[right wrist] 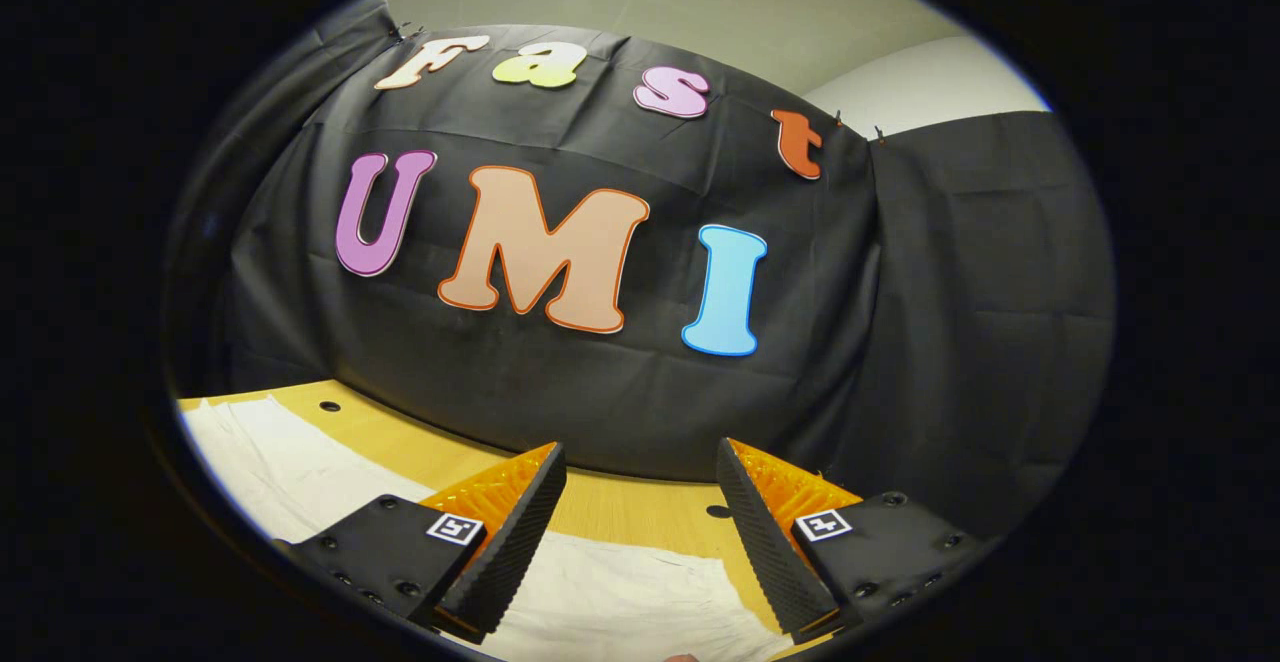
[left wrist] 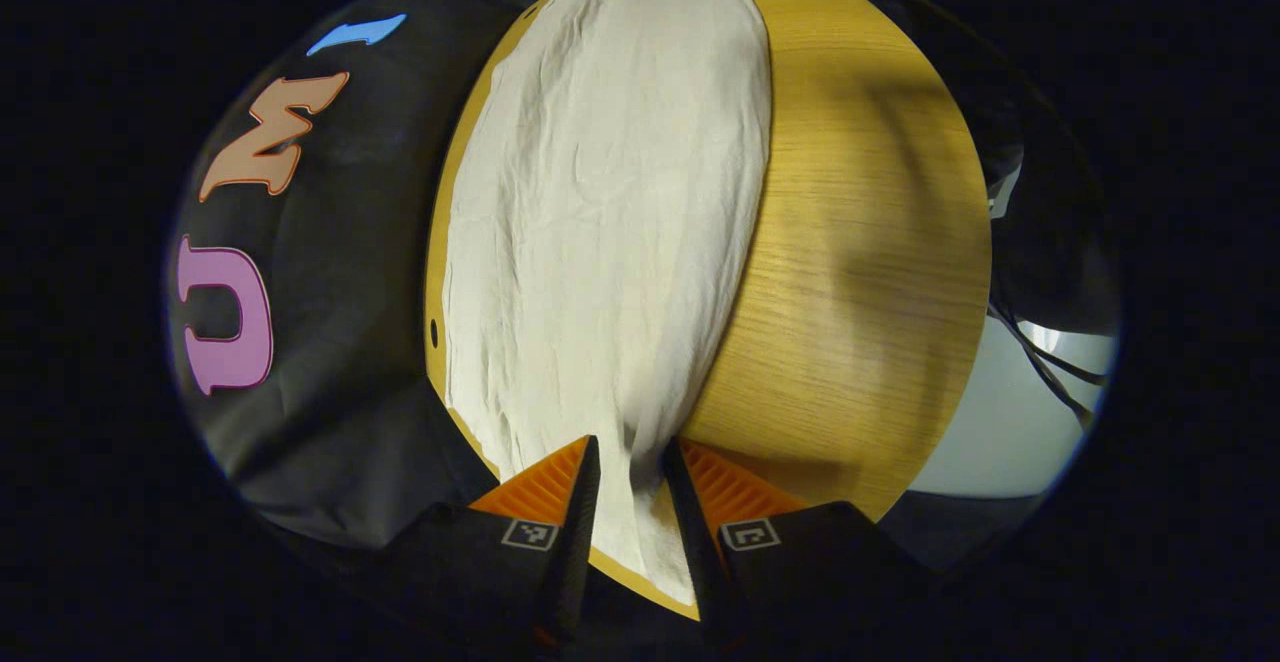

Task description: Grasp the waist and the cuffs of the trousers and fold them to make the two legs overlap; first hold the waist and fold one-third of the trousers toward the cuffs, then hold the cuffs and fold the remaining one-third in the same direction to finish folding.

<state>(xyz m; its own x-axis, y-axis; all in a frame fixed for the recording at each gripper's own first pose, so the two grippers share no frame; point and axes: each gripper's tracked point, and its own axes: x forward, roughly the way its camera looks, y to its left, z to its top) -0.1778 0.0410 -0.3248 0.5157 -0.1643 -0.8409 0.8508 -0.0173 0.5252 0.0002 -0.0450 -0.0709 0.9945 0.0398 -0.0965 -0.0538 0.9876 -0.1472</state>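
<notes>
White trousers (left wrist: pixel 610 232) pinched by left gripper (left wrist: pixel 632 457); right gripper (right wrist: pixel 640 462) agape

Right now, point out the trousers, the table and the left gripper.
trousers (left wrist: pixel 600 212): left gripper view, middle of the white cloth spread out.
table (left wrist: pixel 860 242): left gripper view, bare wooden top beside the cloth.
left gripper (left wrist: pixel 632 462): left gripper view, midway between its fingertips, where cloth runs between them.
</notes>
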